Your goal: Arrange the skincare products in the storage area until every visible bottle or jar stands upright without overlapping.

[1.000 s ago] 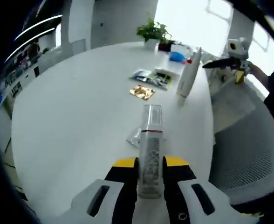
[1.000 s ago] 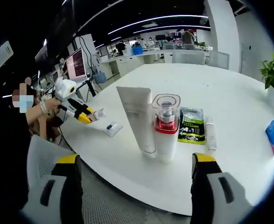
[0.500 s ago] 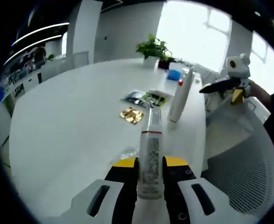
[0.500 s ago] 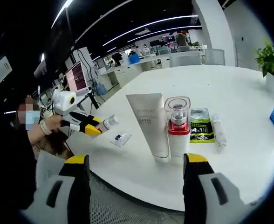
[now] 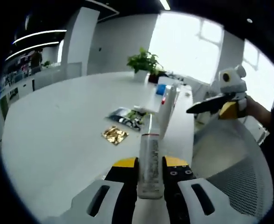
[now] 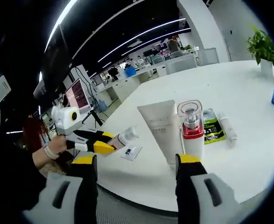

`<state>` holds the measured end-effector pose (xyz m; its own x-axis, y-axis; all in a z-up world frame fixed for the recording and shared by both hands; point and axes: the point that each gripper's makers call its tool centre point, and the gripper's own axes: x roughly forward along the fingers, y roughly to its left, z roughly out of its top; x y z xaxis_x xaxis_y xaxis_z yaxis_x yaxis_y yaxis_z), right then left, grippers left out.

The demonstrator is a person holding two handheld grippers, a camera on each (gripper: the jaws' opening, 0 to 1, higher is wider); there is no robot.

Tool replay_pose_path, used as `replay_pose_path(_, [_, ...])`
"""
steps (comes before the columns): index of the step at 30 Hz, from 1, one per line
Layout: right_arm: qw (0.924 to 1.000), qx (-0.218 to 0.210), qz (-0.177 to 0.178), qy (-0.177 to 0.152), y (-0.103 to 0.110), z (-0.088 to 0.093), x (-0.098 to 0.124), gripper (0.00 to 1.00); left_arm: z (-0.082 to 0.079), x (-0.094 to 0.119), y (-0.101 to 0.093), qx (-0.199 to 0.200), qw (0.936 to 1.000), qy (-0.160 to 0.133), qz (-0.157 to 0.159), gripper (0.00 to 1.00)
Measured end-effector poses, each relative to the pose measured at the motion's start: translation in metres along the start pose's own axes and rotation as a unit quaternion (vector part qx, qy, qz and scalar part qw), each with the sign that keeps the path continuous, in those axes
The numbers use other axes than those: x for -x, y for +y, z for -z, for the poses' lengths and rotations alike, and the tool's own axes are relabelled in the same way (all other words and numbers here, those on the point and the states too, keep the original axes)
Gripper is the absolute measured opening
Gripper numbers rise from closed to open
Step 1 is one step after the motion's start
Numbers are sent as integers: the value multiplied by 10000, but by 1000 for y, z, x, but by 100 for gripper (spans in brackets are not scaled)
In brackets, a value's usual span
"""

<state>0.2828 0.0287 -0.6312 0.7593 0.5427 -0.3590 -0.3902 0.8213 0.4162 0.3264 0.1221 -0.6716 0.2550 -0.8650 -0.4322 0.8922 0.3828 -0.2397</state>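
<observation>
Left gripper [image 5: 150, 175] is clamped on a slim clear bottle [image 5: 150, 158], pointing to 12 o'clock off the white table [image 5: 58, 121]. Right gripper [image 6: 136, 161] stands apart, empty. At 12 to 1 o'clock of it a white tube [image 6: 161, 128] and a red-collared pump bottle [image 6: 191, 126] stand upright, touching. Judgement: the bottle is light, rigid, slick plastic; mid-body grip suits it. The tube is soft, so it is best taken low.

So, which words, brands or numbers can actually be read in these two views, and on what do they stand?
None reads with certainty.
Clear bottle held in the left gripper: grey print, blurred.
White tube: faint line of lettering, too soft to read.
Green sachet: white print, too small.
Dark sachets and gold sachet: print unreadable.
Small packet on the white table: dark mark, illegible.
</observation>
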Motion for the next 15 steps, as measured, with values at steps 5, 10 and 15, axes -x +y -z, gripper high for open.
replay_pose_path(5, [9988,-338,-115,-346,10,-10,-4,58,-14,-5,-13,-26,9996,-250,144,16])
replay_pose_path(10, [9944,-923,-159,-495,10,-5,-11,51,-20,-4,-19,10,9992,-358,180,16])
replay_pose_path(15, [9718,-2105,-747,-757,15,-4,-26,46,-22,0,-25,97,9987,-486,103,16])
